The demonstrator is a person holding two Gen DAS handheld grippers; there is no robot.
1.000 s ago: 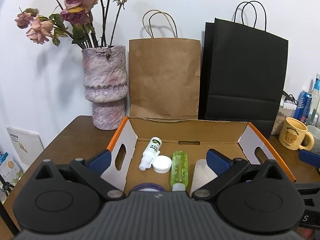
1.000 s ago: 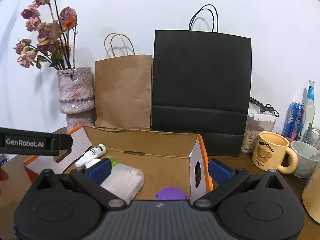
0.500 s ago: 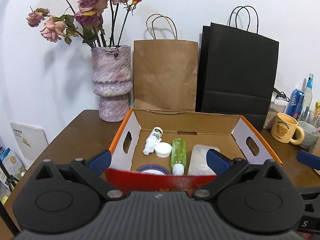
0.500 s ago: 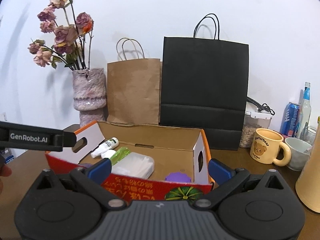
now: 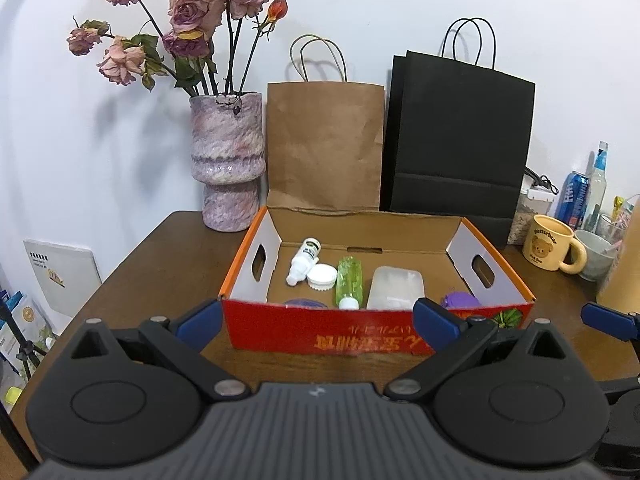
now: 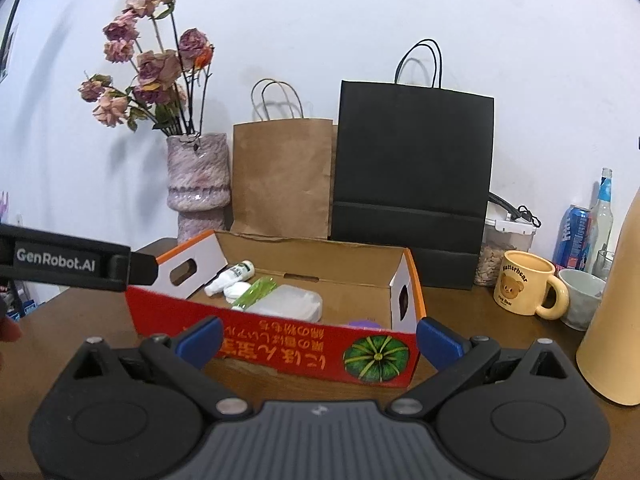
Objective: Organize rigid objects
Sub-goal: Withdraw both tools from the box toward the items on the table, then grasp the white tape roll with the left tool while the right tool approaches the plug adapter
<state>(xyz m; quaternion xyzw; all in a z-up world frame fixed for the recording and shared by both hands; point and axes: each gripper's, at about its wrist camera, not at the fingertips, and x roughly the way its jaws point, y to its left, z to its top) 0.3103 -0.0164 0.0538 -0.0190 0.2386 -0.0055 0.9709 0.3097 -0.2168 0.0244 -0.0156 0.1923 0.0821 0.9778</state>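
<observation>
I'm reading "Butterbear" on the yellow mug (image 6: 524,288) at far right and "GenRobot.AI" on the left gripper (image 5: 318,326) body, seen from the right cam. The cardboard box (image 5: 360,338) is sitting mid-table w/ upside-down orange script on its red near wall. Inside, the green bottle (image 5: 349,280) is lying w/ long axis near-far, cap pointing near; the white bottle (image 5: 305,259) is lying beside it, tilted. I'm holding both the left gripper and right gripper (image 6: 318,340) level, near the box, jaws spread wide, gripping nothing.
</observation>
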